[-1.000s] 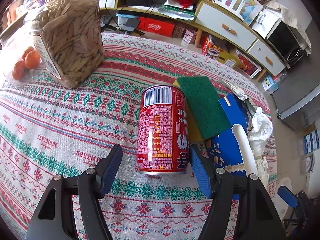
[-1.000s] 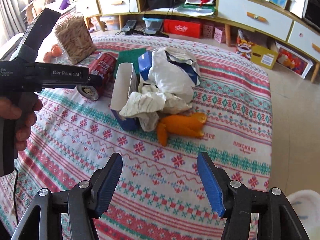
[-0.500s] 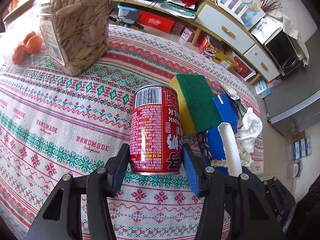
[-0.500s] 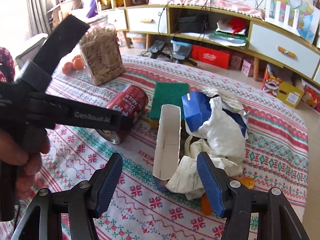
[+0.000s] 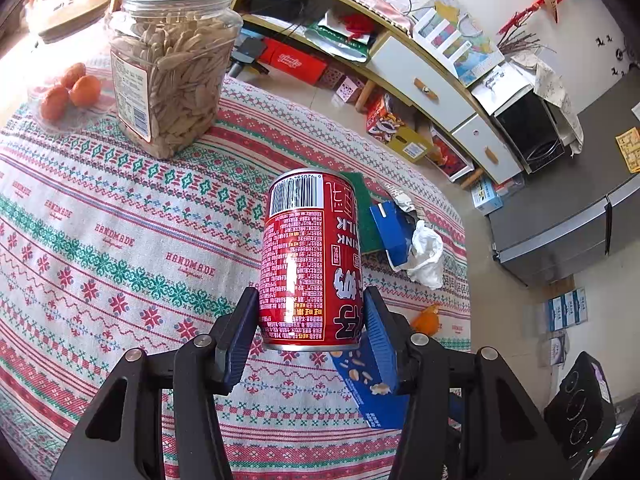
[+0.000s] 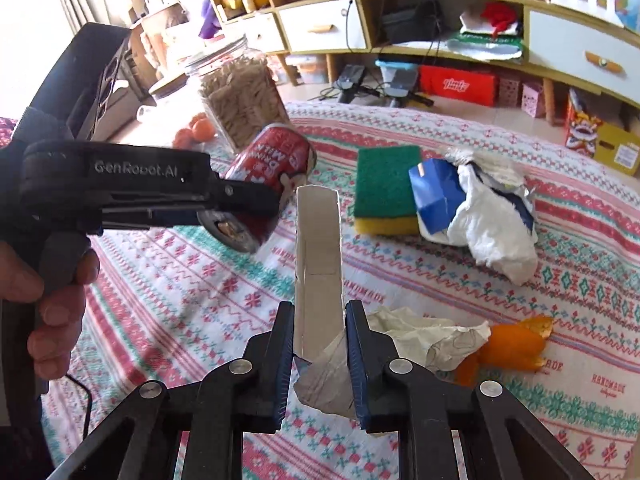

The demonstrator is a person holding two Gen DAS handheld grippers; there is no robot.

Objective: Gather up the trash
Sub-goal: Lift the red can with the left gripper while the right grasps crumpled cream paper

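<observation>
Oranges (image 5: pixel 70 90) and a clear jar of seeds (image 5: pixel 170 68) sit at the far left of the cloth-covered counter (image 5: pixel 100 248). Next, the left gripper (image 5: pixel 310 338) is clamped on a red drink can (image 5: pixel 310 256), lifted off the cloth. Further right, the right gripper (image 6: pixel 318 354), its jaws having just been closing, pinches a white carton flap (image 6: pixel 318 264). Beyond lie a green-and-yellow sponge (image 6: pixel 386 190), blue packaging (image 6: pixel 436 196), crumpled white paper (image 6: pixel 496 228) and orange peel (image 6: pixel 514 346).

Patterned tablecloth (image 5: pixel 120 248) bears seed jar (image 5: pixel 168 68), sponge (image 6: pixel 386 190), perhaps peel (image 6: pixel 516 344).
</observation>
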